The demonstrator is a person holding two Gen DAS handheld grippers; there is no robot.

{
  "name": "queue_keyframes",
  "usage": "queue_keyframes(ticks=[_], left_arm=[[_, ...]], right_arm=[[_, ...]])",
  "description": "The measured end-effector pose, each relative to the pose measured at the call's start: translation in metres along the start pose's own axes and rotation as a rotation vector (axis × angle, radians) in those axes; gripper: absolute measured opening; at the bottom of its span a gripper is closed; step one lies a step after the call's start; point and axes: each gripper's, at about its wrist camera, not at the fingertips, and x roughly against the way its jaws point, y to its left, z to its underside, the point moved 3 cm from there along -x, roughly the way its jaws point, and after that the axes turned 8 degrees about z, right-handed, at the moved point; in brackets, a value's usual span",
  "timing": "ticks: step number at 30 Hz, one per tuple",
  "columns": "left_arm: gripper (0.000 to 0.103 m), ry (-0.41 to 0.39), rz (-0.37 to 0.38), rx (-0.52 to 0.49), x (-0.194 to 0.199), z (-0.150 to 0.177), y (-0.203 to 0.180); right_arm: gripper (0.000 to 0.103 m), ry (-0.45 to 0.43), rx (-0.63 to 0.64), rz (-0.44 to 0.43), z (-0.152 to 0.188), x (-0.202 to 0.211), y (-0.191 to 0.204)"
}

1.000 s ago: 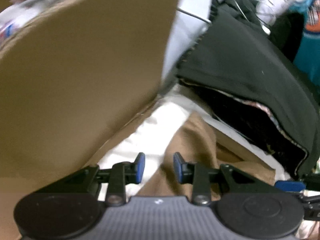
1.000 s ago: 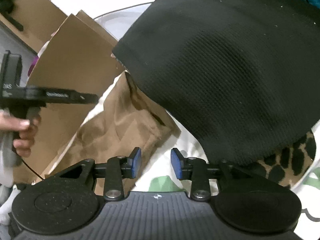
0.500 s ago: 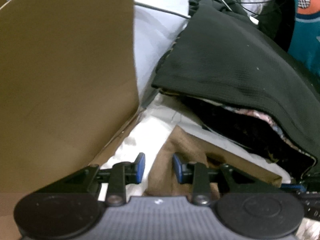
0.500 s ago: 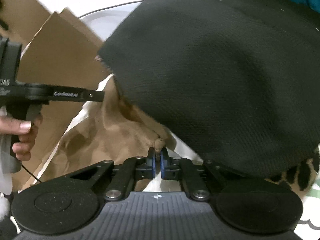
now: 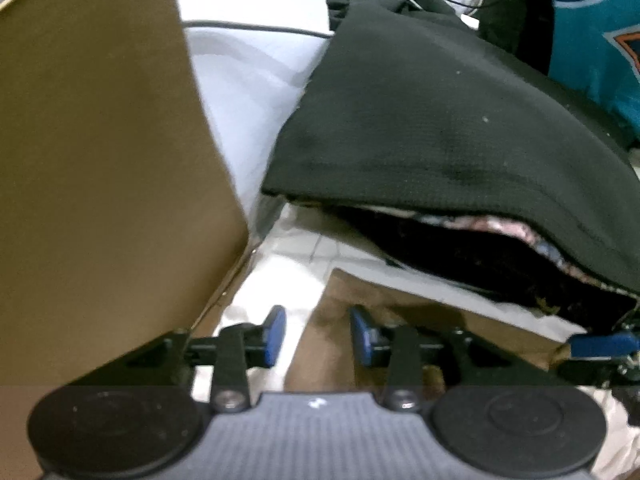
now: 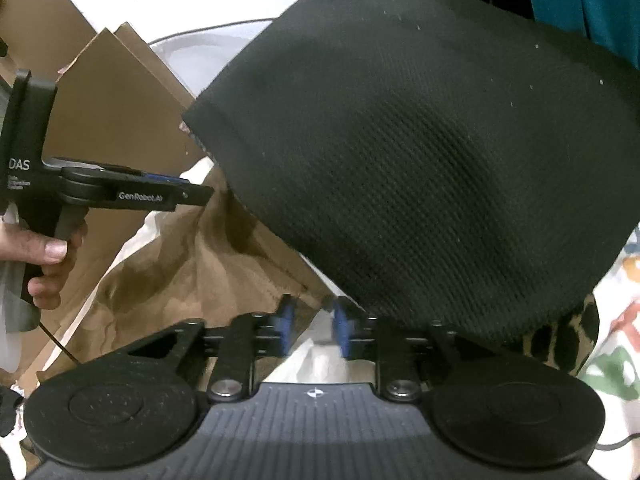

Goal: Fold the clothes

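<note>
- Left wrist view: my left gripper is spread, holding nothing. The brown garment lies at lower centre, its left edge running between the pads. A cardboard flap walls off the left half of the frame; the black garment overhangs the upper right. White sheet shows between.
- Right wrist view: my right gripper is spread too, with the brown garment just left of its pads, possibly touching; the view is blurred there. Black garment fills the right. My left hand grips its handle at the left edge.
</note>
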Motion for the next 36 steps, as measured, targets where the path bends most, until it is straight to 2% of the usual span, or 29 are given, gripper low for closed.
queue_keyframes(ticks=[3, 7, 13, 16, 20, 26, 27, 29, 31, 36], left_arm=[[0.039, 0.010, 0.009, -0.021, -0.004, -0.001, -0.004], [0.019, 0.025, 0.037, -0.042, -0.006, 0.000, -0.008], [0.007, 0.027, 0.033, -0.059, -0.003, 0.004, -0.009], [0.004, 0.024, 0.031, -0.054, 0.001, 0.005, -0.008], [0.003, 0.027, 0.021, -0.064, 0.005, 0.006, -0.005], [0.003, 0.034, 0.017, -0.089, 0.008, 0.008, -0.007], [0.002, 0.032, 0.015, -0.095, 0.008, 0.007, -0.007], [0.002, 0.030, 0.011, -0.106, 0.008, 0.005, -0.006], [0.001, 0.025, 0.013, -0.103, 0.011, 0.005, -0.004], [0.001, 0.016, 0.008, -0.075, 0.010, 0.006, 0.001]], right_arm=[[0.033, -0.009, 0.032, 0.009, -0.001, -0.002, 0.006], [0.033, -0.073, 0.118, 0.047, -0.001, 0.003, 0.013], [0.033, -0.163, 0.249, 0.047, -0.004, 0.013, 0.026], [0.033, -0.135, 0.278, 0.008, -0.007, 0.007, 0.027], [0.032, -0.081, 0.311, 0.011, -0.006, -0.010, 0.027], [0.032, -0.070, 0.381, 0.021, -0.002, -0.015, 0.026], [0.030, -0.072, 0.402, 0.021, -0.001, -0.016, 0.027], [0.014, -0.077, 0.447, 0.021, 0.003, -0.015, 0.029], [0.007, -0.084, 0.485, 0.010, 0.006, -0.014, 0.030], [0.005, -0.142, 0.482, -0.004, 0.004, -0.001, 0.026]])
